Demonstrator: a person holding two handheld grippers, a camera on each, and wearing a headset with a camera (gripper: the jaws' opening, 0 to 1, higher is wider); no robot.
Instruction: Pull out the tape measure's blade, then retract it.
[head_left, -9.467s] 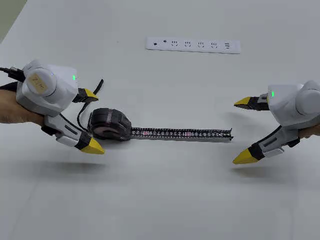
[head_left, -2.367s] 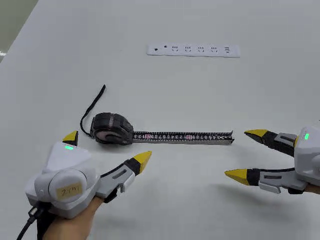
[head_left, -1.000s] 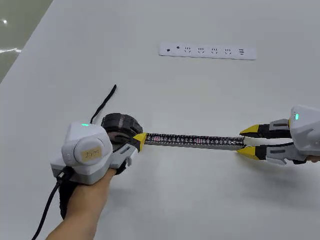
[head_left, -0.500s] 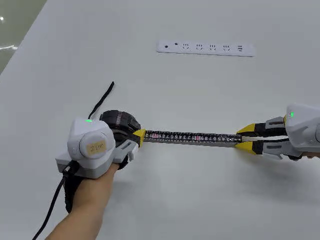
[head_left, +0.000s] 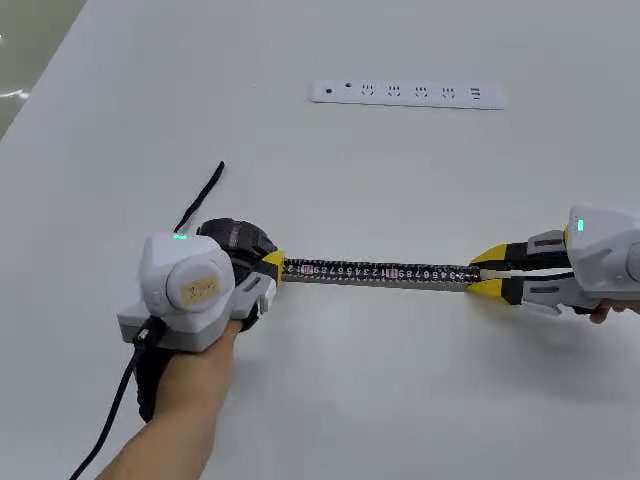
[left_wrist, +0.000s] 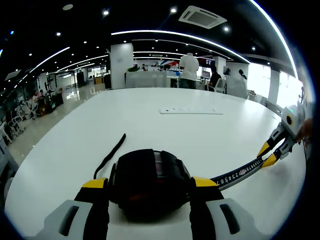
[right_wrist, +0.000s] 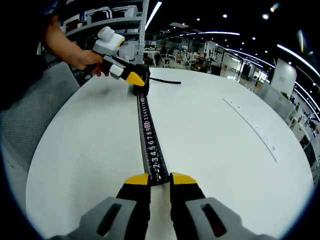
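Observation:
A black tape measure case (head_left: 232, 238) lies on the white table, and my left gripper (head_left: 260, 258) is shut on it. In the left gripper view the case (left_wrist: 150, 175) sits between the two yellow-tipped jaws. The blade (head_left: 375, 272) is pulled out flat to the right along the table. My right gripper (head_left: 483, 272) is shut on the blade's end. In the right gripper view the blade (right_wrist: 149, 142) runs away from the right gripper (right_wrist: 160, 179) to the case (right_wrist: 143, 74) and the left gripper (right_wrist: 125, 75). The right gripper (left_wrist: 271, 151) also appears at the blade's far end (left_wrist: 239, 175).
A white power strip (head_left: 407, 93) lies at the far side of the table, well behind the tape. The case's black wrist strap (head_left: 200, 196) trails back and left across the table. A black cable hangs from the left gripper beside the person's forearm.
Both grippers were open and apart from the tape earlier. Since then the left has closed on the case and the right on the blade's end. Little has changed in the last half second.

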